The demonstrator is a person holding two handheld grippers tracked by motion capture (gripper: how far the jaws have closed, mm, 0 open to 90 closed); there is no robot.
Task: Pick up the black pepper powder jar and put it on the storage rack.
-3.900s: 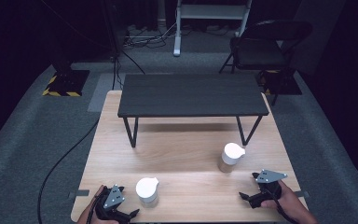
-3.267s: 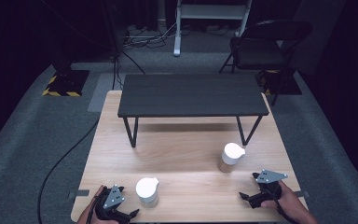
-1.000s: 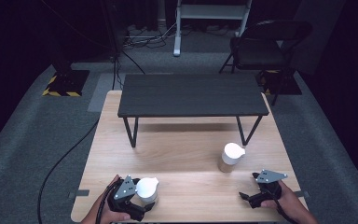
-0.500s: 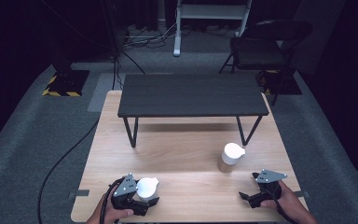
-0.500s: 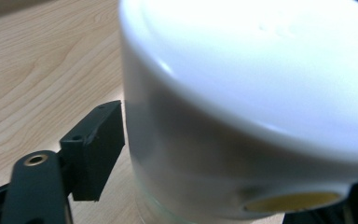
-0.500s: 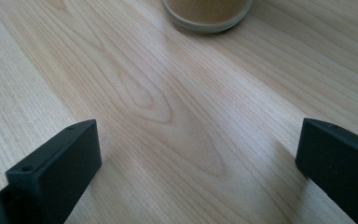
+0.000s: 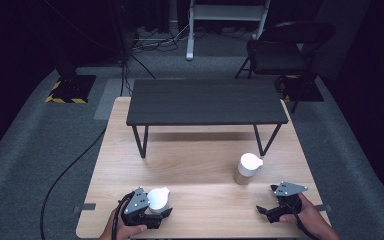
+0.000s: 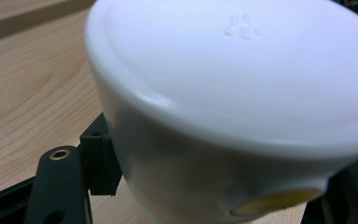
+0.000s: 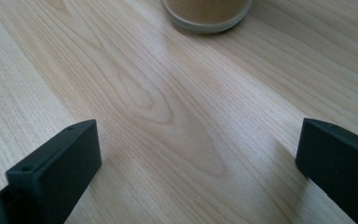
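A jar with a white lid (image 7: 158,199) stands at the front left of the wooden table (image 7: 200,150). My left gripper (image 7: 162,210) has just been closing around it, and its jaws now press on the jar's sides. In the left gripper view the white lid (image 8: 223,93) looms close, with a black finger (image 8: 65,186) against its left side. A second white-lidded jar (image 7: 247,169) with tan contents stands at mid right. My right gripper (image 7: 266,212) rests near the front right edge, open, with bare wood between its jaws (image 9: 198,154). The base of that jar (image 9: 207,14) lies ahead of it.
A low black shelf on thin legs (image 7: 205,100) spans the far half of the table. Behind the table are a dark chair (image 7: 280,50), a stand and cables on grey carpet.
The left gripper came in from the left up to the near jar and its jaws closed on the jar. The right gripper and the far jar kept still.
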